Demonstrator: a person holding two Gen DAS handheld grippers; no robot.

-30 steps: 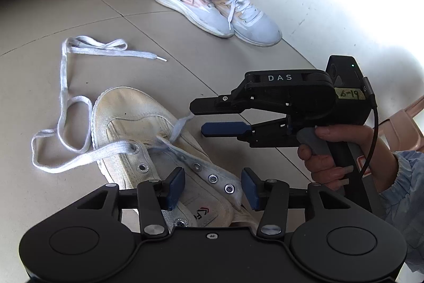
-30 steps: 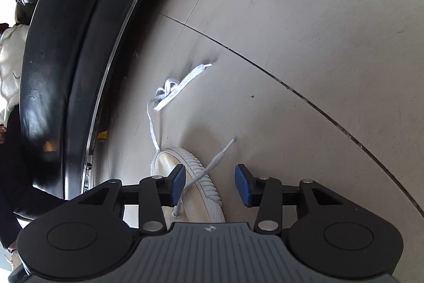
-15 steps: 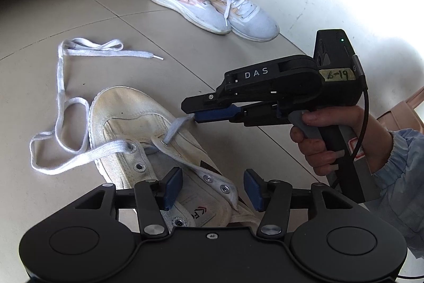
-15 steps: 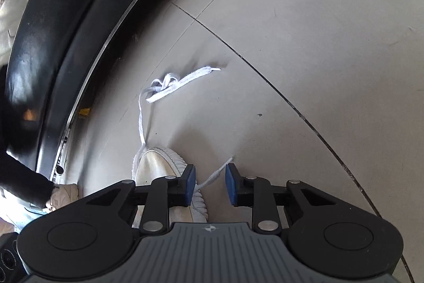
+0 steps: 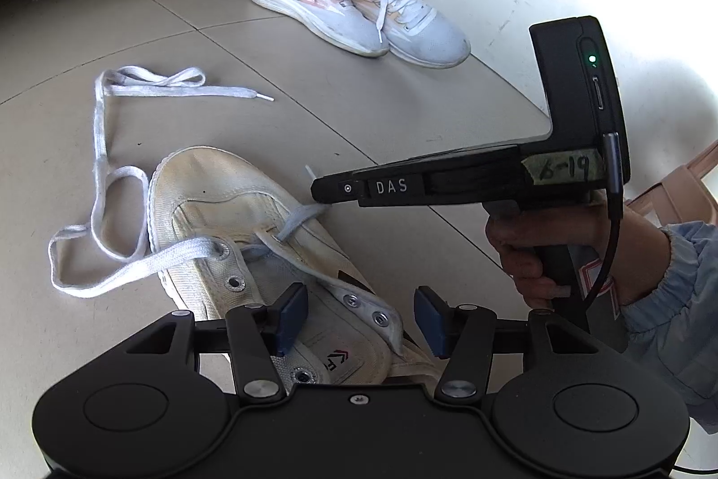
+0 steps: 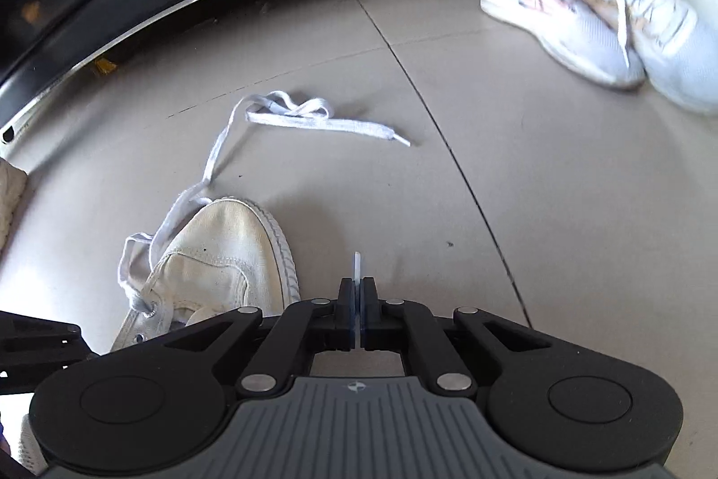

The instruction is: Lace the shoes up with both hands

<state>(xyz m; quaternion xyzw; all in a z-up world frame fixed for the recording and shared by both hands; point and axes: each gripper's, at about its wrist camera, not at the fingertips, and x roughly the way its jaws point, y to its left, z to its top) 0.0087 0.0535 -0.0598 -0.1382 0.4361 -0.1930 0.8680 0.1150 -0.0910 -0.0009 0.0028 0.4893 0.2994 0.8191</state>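
Right now my right gripper (image 6: 357, 301) is clamped on the lace (image 6: 357, 268) tip, which pokes out past the pads. My left gripper (image 5: 361, 319) hangs half open with nothing in it, over the shoe (image 5: 233, 209) lying on the floor (image 5: 404, 129); the lace's other end (image 5: 188, 90) trails loose beyond the toe.

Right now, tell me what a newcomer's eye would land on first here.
First, the white canvas shoe lying on the grey floor, its lace trailing in loops to its left. Next, the right gripper, shut on the lace's other end just past the shoe's toe. Behind, a person's pale sneakers stand near the wall.
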